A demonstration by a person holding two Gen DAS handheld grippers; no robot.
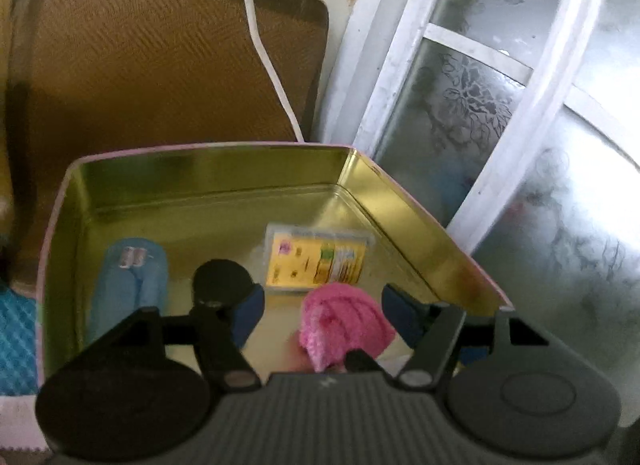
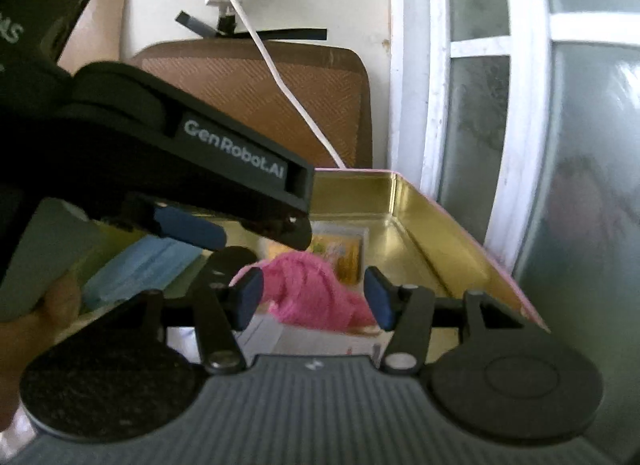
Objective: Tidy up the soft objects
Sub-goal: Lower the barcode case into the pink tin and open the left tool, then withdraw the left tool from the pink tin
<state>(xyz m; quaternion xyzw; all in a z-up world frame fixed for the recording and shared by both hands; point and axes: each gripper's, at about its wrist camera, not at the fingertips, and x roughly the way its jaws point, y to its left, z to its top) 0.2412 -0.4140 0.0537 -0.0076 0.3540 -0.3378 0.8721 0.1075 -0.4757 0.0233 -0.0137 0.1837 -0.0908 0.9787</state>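
Both grippers, left and right, hang apart over the tin; the pink cloth looks freshly dropped. Next: fetch another soft item.

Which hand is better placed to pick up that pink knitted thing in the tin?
Probably the left. The pink knitted piece lies between the left gripper's open fingers inside the tin. The right gripper also frames it, but from farther back, with the left one crossing its view.

Gold-lined tin with pink rim; pink knitted bundle; pale blue face mask; yellow printed packet; brown herringbone chair back.
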